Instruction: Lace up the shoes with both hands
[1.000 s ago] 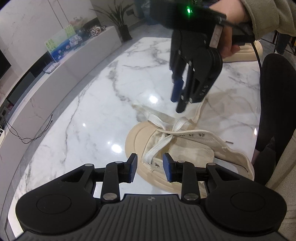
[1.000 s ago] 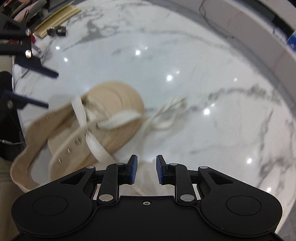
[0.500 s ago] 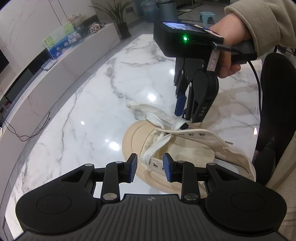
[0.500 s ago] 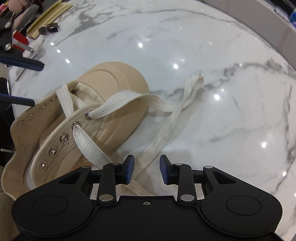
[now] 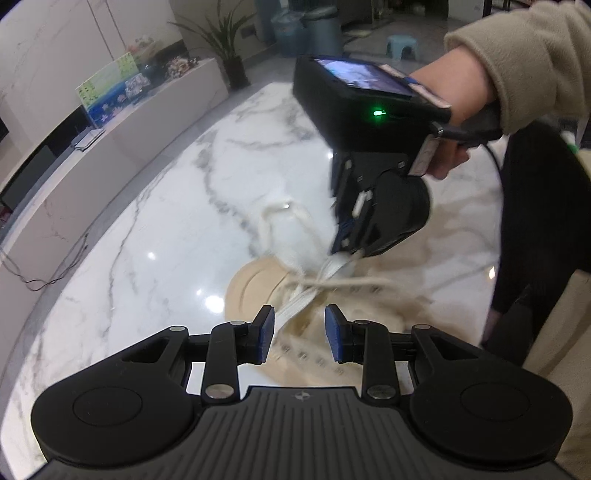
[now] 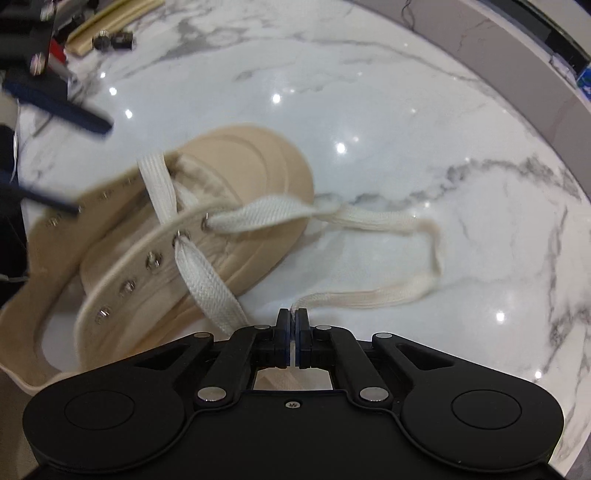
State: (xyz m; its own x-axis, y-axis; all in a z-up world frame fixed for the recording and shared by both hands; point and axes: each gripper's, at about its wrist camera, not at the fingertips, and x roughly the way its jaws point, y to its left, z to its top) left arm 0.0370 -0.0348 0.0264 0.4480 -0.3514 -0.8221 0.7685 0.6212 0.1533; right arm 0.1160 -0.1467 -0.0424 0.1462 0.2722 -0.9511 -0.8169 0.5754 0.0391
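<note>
A beige canvas shoe (image 6: 236,166) lies on the white marble table, toe away from the person; it also shows, blurred, in the left wrist view (image 5: 255,284). A white flat lace (image 6: 369,221) runs from the front eyelets and loops out onto the table. My right gripper (image 6: 294,317) is shut on the end part of that lace (image 6: 354,297); in the left wrist view it (image 5: 341,254) sits just beyond the shoe's toe. My left gripper (image 5: 299,332) is open above the shoe's eyelet rows, with the other lace strand (image 5: 295,308) between its fingers, not clamped.
The marble table (image 5: 166,206) has a rounded edge with a low white cabinet (image 5: 110,122) beyond it. Small dark items and a beige strip (image 6: 110,22) lie at the table's far side in the right wrist view. A black chair back (image 5: 546,206) stands at right.
My right gripper came down to the table beside the toe and closed on the lace. The left gripper stayed open over the shoe and shifted slightly.
</note>
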